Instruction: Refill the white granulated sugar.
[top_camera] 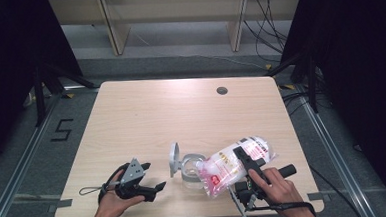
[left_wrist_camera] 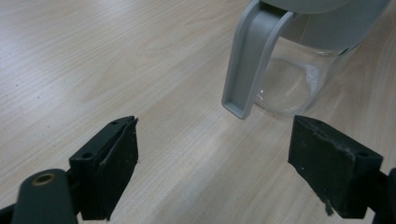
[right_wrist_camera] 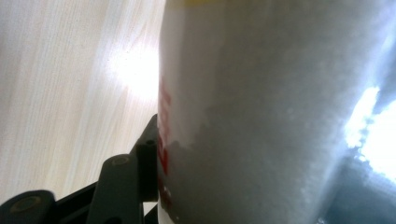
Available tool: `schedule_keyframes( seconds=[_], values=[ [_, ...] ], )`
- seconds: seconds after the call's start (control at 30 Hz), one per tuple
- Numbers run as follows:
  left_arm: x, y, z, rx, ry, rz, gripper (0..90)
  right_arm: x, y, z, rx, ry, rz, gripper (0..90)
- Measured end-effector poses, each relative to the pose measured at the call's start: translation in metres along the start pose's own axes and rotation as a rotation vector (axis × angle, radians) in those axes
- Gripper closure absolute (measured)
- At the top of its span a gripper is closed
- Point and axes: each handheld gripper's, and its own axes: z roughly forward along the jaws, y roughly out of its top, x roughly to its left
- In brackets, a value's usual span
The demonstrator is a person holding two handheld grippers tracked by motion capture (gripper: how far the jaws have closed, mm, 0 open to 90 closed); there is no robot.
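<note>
Bag [top_camera: 234, 165] clamped, jar [top_camera: 190, 171] partly hidden

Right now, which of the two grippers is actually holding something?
The right gripper: its fingers clamp the clear plastic bag of white powder with pink print, tilted over the glass jar. The left gripper sits open beside the jar.

Wood table [top_camera: 146, 116], grey floor [top_camera: 28, 162], black curtains [top_camera: 363, 54]

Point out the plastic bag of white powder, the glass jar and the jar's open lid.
Plastic bag [top_camera: 232, 165], high view, its bulging middle.
Glass jar [top_camera: 190, 176], high view, its clear wall.
Lid [top_camera: 174, 159], high view, its raised grey disc.
</note>
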Motion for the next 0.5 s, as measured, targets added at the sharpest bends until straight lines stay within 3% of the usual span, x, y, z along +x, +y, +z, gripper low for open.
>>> schedule_keyframes(
  seconds=[0.03,0.07,0.17,0.2,0.33,0.4,0.5],
  values=[
    [0.0000,0.0000,0.0000,0.000,0.000,0.000,15.6,0.0000,0.0000,0.0000,0.000,0.000,0.000,47.8],
    [0.0001,0.0000,0.0000,0.000,0.000,0.000,15.6,-0.0030,0.0008,0.0012,-0.014,-0.003,-0.046,47.9],
    [0.0001,-0.0002,0.0003,0.000,-0.002,-0.002,15.6,-0.0028,0.0006,0.0012,-0.013,-0.005,-0.047,47.9],
    [0.0002,-0.0002,0.0003,0.001,-0.002,0.000,15.6,-0.0008,0.0003,0.0000,0.003,0.002,-0.024,48.0],
    [-0.0005,-0.0006,0.0009,-0.004,-0.001,-0.014,15.6,-0.0007,0.0002,-0.0010,0.012,-0.005,-0.036,48.1],
    [-0.0006,-0.0006,0.0010,-0.003,-0.002,-0.015,15.6,-0.0057,0.0014,-0.0017,0.007,-0.017,-0.088,48.2],
    [-0.0003,-0.0005,0.0009,-0.003,-0.001,-0.007,15.6,-0.0063,0.0014,-0.0027,0.017,-0.010,-0.087,48.3]
  ],
)
